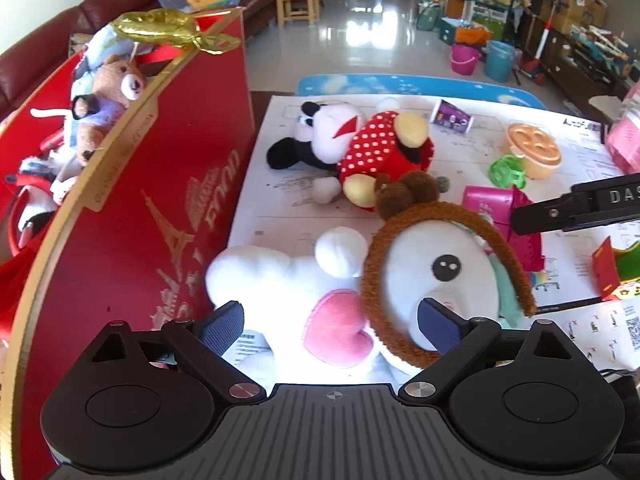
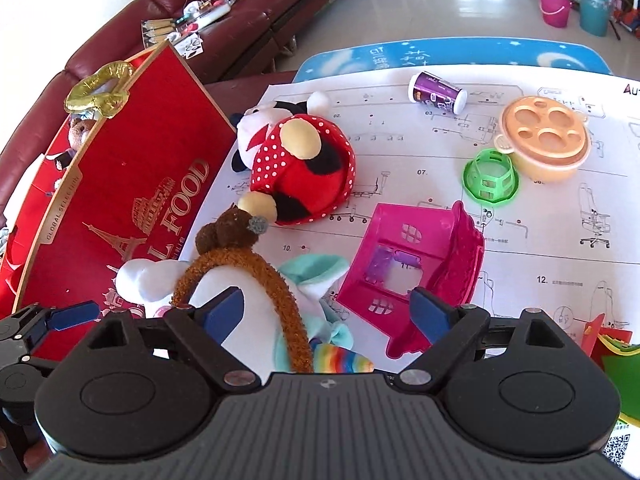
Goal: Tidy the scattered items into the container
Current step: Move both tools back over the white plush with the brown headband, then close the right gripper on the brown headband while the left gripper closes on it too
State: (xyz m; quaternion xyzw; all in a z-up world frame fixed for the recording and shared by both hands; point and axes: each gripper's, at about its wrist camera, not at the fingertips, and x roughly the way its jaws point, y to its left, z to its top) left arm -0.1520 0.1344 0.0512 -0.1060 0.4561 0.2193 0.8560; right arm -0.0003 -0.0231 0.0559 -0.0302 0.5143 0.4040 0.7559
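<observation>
White plush unicorn (image 1: pixel 304 280) sits between the wide-apart pads of the left gripper (image 1: pixel 330 320), right gripper (image 2: pixel 326 312) also spread, beside the red box (image 1: pixel 132 216).

Left tongs (image 1: pixel 330 322): jaws spread wide, blue pads (image 1: pixel 438 330) facing inward, nothing clamped. Right tongs (image 2: pixel 326 312): jaws likewise spread wide, angled downward, nothing clamped.

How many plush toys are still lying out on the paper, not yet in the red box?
2. The white plush lies nearest the box, between the open left claw; the polka-dot mouse plush lies beyond it. The red box may hide others.
</observation>
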